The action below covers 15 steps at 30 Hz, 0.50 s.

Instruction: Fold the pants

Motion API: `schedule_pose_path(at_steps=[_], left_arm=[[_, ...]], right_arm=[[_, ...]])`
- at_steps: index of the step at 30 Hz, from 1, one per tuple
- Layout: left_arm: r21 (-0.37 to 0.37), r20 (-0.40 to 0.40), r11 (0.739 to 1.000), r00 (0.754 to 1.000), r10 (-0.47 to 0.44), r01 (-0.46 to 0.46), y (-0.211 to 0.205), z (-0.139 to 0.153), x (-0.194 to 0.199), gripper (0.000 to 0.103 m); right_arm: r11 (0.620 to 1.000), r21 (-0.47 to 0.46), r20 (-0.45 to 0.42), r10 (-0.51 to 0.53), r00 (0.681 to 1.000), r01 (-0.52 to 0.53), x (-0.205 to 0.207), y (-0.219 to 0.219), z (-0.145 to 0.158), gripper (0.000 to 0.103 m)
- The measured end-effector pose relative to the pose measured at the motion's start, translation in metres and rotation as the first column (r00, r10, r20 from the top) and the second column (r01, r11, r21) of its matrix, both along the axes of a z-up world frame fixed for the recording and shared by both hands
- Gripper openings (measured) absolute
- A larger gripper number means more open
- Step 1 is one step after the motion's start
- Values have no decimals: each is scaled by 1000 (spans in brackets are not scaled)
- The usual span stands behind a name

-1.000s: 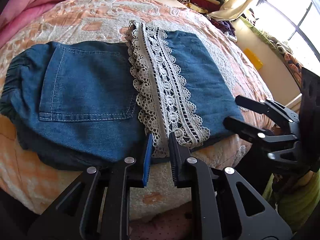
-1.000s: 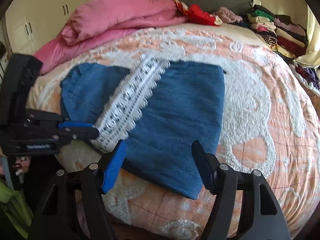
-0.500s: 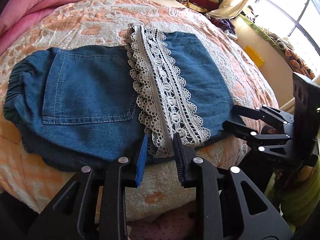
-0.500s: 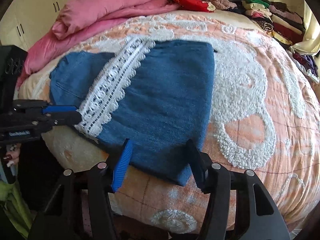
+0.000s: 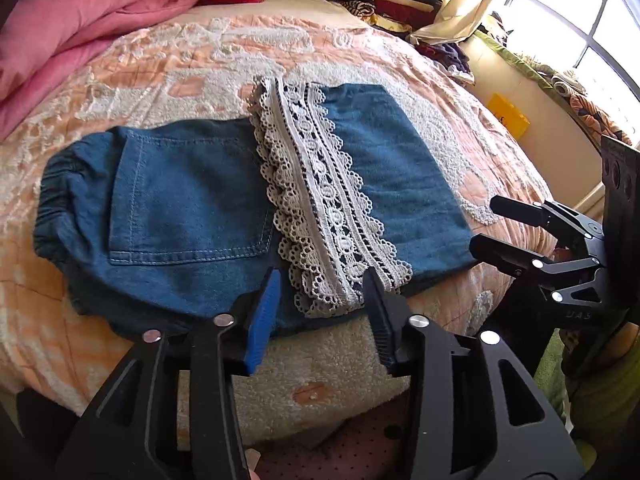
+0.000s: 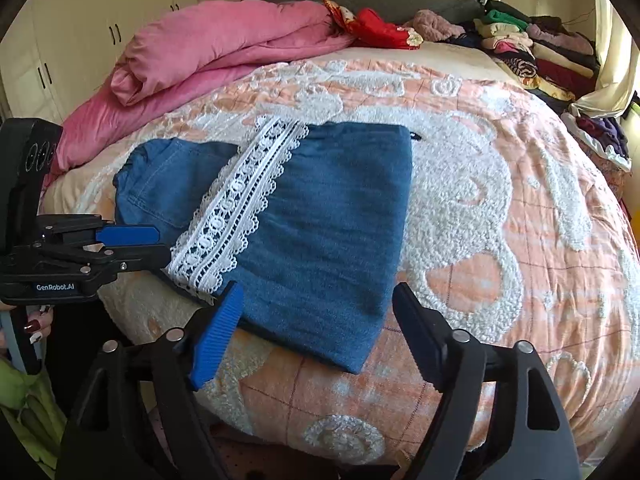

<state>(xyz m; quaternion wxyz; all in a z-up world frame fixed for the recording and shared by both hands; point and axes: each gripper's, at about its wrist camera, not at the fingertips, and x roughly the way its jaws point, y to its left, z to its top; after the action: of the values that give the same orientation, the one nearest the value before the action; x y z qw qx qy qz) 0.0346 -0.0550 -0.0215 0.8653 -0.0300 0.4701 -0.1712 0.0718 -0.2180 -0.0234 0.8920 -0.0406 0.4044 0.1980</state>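
Observation:
Folded blue denim pants [image 5: 192,208] lie on the bed, with a white lace hem [image 5: 324,208] laid across the middle; they also show in the right wrist view [image 6: 320,220]. My left gripper [image 5: 320,292] is open, its jaws either side of the lace end at the near edge, empty. My right gripper [image 6: 316,304] is open and empty, its jaws spanning the near corner of the folded leg. The right gripper also shows at the right of the left wrist view [image 5: 484,220], and the left gripper at the left of the right wrist view [image 6: 160,244].
The bed has a peach and white textured quilt [image 6: 500,200]. A pink duvet [image 6: 224,52] lies at the head of the bed. Stacks of folded clothes [image 6: 532,52] sit at the far right. A window [image 5: 592,36] is on the right.
Both grippers have backed away a little from the pants toward the bed's near edge. The left jaws have opened wider. The pants have not moved.

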Motion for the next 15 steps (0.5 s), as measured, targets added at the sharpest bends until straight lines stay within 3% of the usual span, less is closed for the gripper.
schedule_pose_path(at_steps=[5, 15], left_arm=[[9, 21, 1000, 1000, 8, -8, 1, 7, -5, 45], [43, 91, 997, 994, 62, -66, 14, 24, -12, 79]], right_arm=[[1000, 4, 29, -21, 999, 21, -3, -3, 9, 89], [998, 38, 76, -46, 996, 43, -4, -5, 31, 97]])
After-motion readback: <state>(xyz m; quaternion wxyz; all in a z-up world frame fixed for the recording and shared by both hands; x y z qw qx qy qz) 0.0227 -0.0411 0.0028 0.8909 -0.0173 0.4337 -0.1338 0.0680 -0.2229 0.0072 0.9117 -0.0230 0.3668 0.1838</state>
